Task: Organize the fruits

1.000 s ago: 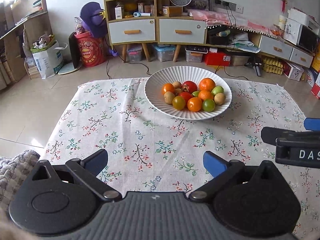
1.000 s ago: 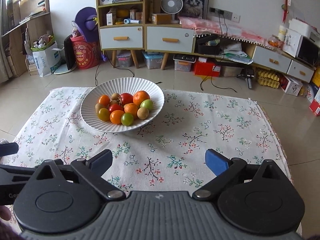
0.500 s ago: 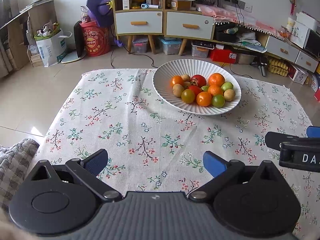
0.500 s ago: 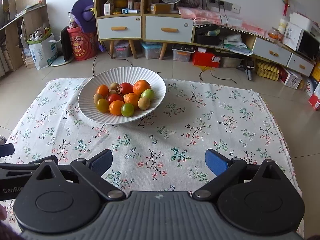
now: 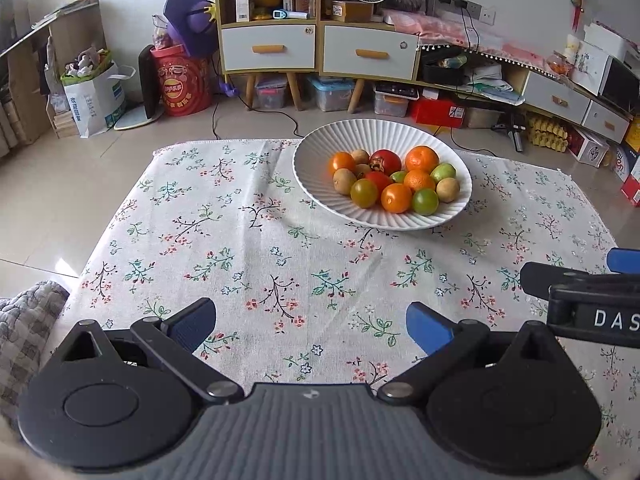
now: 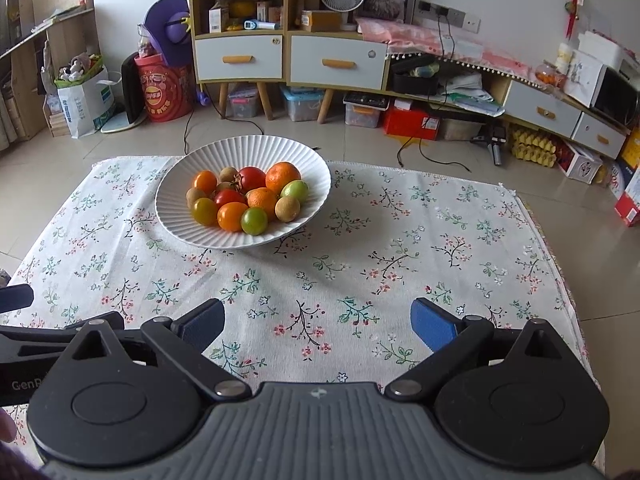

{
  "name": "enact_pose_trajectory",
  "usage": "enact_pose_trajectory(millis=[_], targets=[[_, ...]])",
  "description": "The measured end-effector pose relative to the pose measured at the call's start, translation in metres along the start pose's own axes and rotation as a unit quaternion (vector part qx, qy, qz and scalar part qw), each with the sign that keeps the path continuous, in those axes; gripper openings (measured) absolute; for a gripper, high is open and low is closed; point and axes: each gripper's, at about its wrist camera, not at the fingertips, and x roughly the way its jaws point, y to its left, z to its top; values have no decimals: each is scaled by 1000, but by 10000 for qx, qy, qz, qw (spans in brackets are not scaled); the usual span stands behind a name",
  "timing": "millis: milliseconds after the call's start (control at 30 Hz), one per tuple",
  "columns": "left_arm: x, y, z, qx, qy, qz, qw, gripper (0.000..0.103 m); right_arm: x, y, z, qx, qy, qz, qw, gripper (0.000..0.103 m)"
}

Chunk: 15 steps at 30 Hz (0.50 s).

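A white ribbed bowl (image 5: pixel 316 168) (image 6: pixel 176 216) stands at the far side of the floral tablecloth (image 5: pixel 260 264) (image 6: pixel 400 248). It holds several fruits: oranges (image 5: pixel 421 159) (image 6: pixel 282 176), a red persimmon-like fruit (image 5: pixel 385 161) (image 6: pixel 251 178), green fruits (image 5: pixel 425 201) (image 6: pixel 254 220) and brown kiwis (image 5: pixel 345 181) (image 6: pixel 287 208). My left gripper (image 5: pixel 311 326) is open and empty above the near cloth. My right gripper (image 6: pixel 318 322) is open and empty, to the right of the left one, and shows at the right edge of the left wrist view (image 5: pixel 580 296).
The low table is bordered by tiled floor (image 6: pixel 440 152). Behind stand a cabinet with drawers (image 5: pixel 316 50), a red drum (image 5: pixel 182 84), storage boxes and cables. A grey quilted cloth (image 5: pixel 24 328) lies at the near left edge.
Both grippers have drawn back and tilted, so the bowl sits farther away and more to the right in the left view. Both stay open and empty.
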Motion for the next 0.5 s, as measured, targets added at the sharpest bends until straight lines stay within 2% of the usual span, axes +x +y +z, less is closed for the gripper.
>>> enact_pose_trajectory(millis=[500], targets=[[7, -2, -1, 117, 34, -3, 9999, 98, 4, 1, -4, -8, -78, -101, 9999, 101]])
